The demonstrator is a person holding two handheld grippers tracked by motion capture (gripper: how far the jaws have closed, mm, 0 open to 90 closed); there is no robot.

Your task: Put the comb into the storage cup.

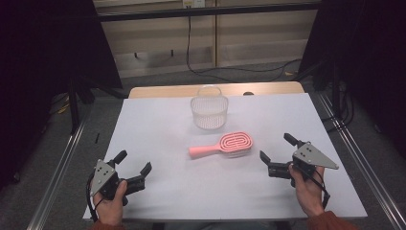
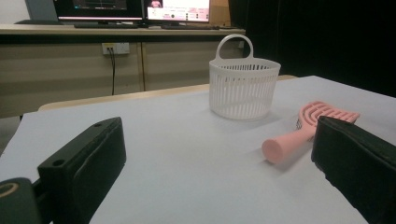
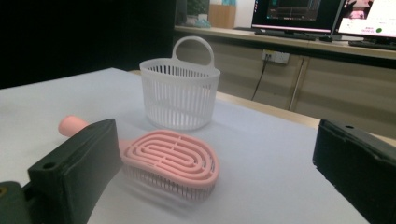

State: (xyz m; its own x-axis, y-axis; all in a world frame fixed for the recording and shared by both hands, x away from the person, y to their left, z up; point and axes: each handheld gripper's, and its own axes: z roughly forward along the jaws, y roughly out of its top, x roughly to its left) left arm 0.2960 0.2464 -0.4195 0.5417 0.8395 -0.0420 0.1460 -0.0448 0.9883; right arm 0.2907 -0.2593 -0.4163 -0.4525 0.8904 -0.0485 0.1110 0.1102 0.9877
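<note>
High view: pink plastic hairbrush (image 1: pixel 224 145), oval head with looping ridges, round handle pointing left, flat on the white matte table (image 1: pixel 158 124). White slatted plastic basket (image 1: pixel 208 111) with loop handle, just behind it. Left gripper (image 1: pixel 135 168) and right gripper (image 1: pixel 276 149), black, jaws wide apart, holding nothing; brush between them, nearer the right.

Left gripper view: brush (image 2: pixel 306 128) lies ahead, handle end nearest, by the right-hand jaw; basket (image 2: pixel 243 87) beyond.

Right gripper view: brush head (image 3: pixel 170 157), bristles downward, close ahead beside the left-hand jaw; basket (image 3: pixel 180 93) behind.
</note>
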